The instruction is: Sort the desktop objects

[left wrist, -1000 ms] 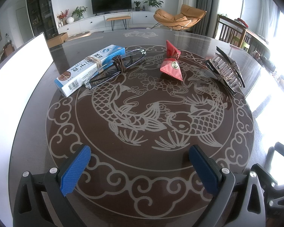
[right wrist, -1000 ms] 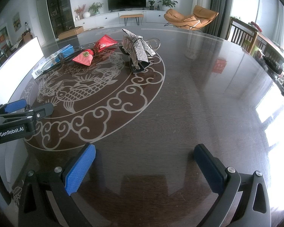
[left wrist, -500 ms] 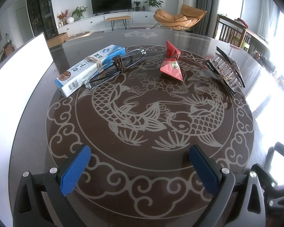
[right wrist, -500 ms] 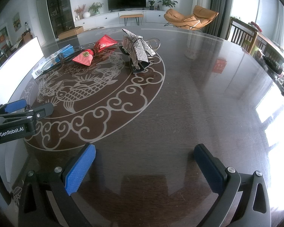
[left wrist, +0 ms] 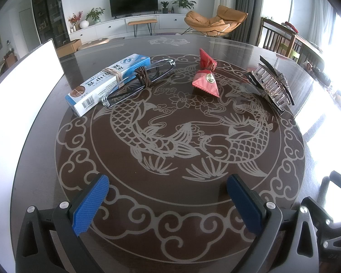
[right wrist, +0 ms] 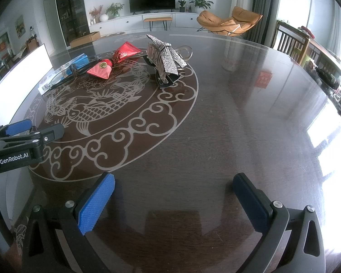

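On the dark round table (left wrist: pixel 170 238) lie a blue-and-white box (left wrist: pixel 106 84) wrapped with a rubber band, glasses (left wrist: pixel 138 82) with a brown hair tie (left wrist: pixel 144 77) leaning on it, a red candy pouch (left wrist: pixel 205 76) and a glittery hair claw clip (left wrist: pixel 270 84). My left gripper (left wrist: pixel 168 195) is open and empty, well short of them. My right gripper (right wrist: pixel 174 195) is open and empty over bare table; the clip (right wrist: pixel 166 62), pouch (right wrist: pixel 112 62) and box (right wrist: pixel 63 72) lie far ahead to its left.
A white board (left wrist: pixel 18 95) stands along the table's left edge. The left gripper's body (right wrist: pixel 18 141) shows at the left of the right wrist view. Chairs (right wrist: pixel 291 43) stand beyond the table's right side.
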Motion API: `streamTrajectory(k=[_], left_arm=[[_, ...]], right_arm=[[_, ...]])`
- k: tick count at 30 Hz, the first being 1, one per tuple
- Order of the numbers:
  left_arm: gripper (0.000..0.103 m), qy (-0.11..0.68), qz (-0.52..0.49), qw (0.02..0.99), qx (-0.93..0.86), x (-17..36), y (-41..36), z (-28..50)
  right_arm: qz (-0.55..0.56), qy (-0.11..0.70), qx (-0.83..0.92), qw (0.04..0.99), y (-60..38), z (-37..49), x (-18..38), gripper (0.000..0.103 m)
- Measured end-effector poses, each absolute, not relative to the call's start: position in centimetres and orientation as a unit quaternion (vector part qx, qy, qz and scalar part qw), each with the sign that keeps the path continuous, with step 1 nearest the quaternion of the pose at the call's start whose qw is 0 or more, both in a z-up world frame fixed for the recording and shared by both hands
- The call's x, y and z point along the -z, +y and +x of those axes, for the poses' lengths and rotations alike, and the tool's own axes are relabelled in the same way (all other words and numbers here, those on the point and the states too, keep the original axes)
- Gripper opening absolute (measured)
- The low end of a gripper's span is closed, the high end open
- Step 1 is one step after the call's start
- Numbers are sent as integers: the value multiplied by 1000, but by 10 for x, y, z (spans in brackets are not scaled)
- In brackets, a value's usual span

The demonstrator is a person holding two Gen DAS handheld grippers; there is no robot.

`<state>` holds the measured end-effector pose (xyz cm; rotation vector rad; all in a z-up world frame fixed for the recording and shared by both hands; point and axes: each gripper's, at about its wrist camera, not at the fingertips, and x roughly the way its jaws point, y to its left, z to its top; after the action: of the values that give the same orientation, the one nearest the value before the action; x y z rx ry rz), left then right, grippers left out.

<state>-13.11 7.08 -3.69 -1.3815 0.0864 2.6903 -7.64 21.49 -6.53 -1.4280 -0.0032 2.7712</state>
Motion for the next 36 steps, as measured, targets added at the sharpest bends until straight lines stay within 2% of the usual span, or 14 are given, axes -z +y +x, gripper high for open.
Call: streamTrajectory(k=[32,36], left_arm=[[103,28,-456,58,-888,37,70,-132],[103,44,-459,88,-883,41,69,-121]], right_arm=[[-458,-1,-889,12,215,-76,66,103],[-458,-1,-889,12,215,-76,65,103]])
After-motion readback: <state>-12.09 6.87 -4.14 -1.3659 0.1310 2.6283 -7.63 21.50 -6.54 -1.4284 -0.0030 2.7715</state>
